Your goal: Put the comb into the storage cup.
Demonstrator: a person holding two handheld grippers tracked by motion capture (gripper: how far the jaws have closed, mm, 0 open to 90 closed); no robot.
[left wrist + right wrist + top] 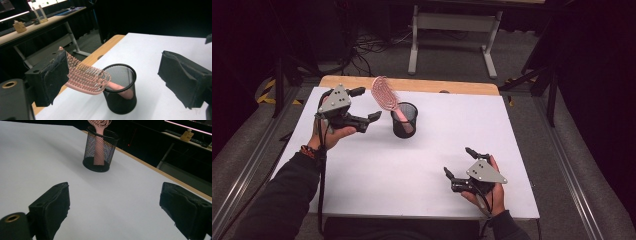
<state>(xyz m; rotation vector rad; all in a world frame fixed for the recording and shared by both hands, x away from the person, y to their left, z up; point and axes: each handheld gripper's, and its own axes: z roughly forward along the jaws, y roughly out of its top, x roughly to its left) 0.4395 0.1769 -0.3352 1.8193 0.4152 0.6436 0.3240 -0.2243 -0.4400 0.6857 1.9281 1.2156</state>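
Jaws spread, hairbrush [86, 78] just beyond left gripper [364, 107]

Black tools [362, 106], grey plates (screwed), dark sleeves [282, 200].

no readable text, no labels, no brand marks, no numbers, no signs on anything in view

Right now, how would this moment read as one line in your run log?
pink hairbrush: handle down in black mesh cup | left gripper: open, beside brush head | right gripper: open, apart on white table
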